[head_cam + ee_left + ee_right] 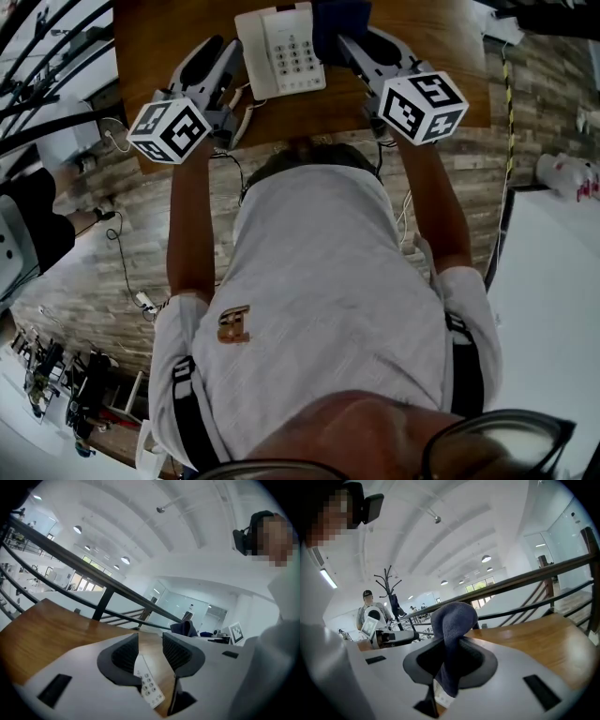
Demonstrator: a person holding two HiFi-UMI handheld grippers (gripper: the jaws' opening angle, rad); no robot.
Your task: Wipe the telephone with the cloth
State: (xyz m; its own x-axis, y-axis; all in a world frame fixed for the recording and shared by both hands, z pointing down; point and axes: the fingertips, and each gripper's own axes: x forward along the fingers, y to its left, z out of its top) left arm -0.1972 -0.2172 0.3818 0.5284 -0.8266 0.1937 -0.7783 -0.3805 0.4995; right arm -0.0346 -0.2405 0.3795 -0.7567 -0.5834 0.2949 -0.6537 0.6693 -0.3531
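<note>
A white push-button telephone [281, 52] lies on the wooden table [169, 37] between the two grippers. My left gripper [223, 52] hangs just left of it, raised off the table. Its jaws stand open with nothing between them. In the left gripper view the telephone's keypad [149, 686] shows below the gap of the left gripper [150, 641]. My right gripper [361, 37] is at the telephone's right, shut on a dark blue cloth [337, 21]. In the right gripper view the cloth [452, 634] bulges up out of the right gripper [449, 660] and hangs down below it.
The telephone's coiled cord [246, 112] trails off the table's near edge. A dark metal handrail [93, 581] runs behind the table. A white desk [553, 309] stands at the right. Cables [122, 253] lie on the wooden floor. A person [368, 609] stands far off.
</note>
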